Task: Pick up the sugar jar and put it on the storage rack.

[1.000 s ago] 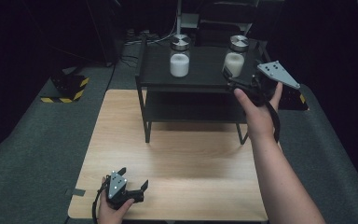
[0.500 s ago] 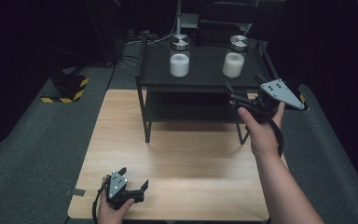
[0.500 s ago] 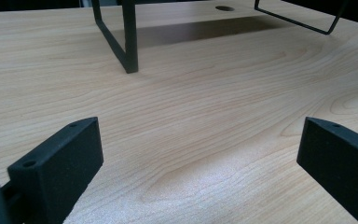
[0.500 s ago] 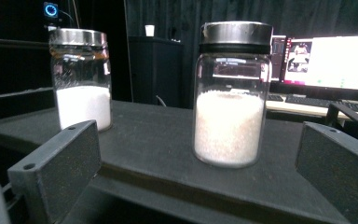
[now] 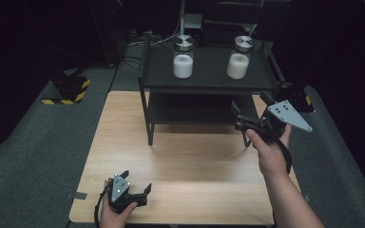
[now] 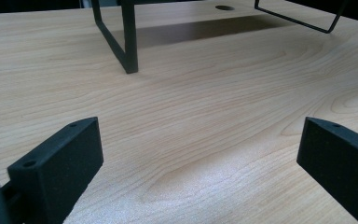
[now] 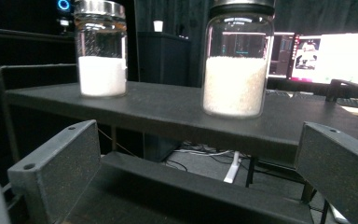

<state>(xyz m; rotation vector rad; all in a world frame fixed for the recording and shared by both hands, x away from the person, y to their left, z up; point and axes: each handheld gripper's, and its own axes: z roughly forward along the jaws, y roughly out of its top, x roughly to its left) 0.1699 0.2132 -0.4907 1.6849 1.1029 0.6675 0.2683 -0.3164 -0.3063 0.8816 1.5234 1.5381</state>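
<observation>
While the right tool (image 5: 247, 124), jaws apart and empty, hangs below and short of the jar (image 7: 236, 60) standing on the shelf (image 7: 168, 109) ahead, rising carelessly could strike the shelf edge and topple it.

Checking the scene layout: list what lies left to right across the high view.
Yellow-and-black striped block → left gripper → left jar → right jar → right gripper.
</observation>
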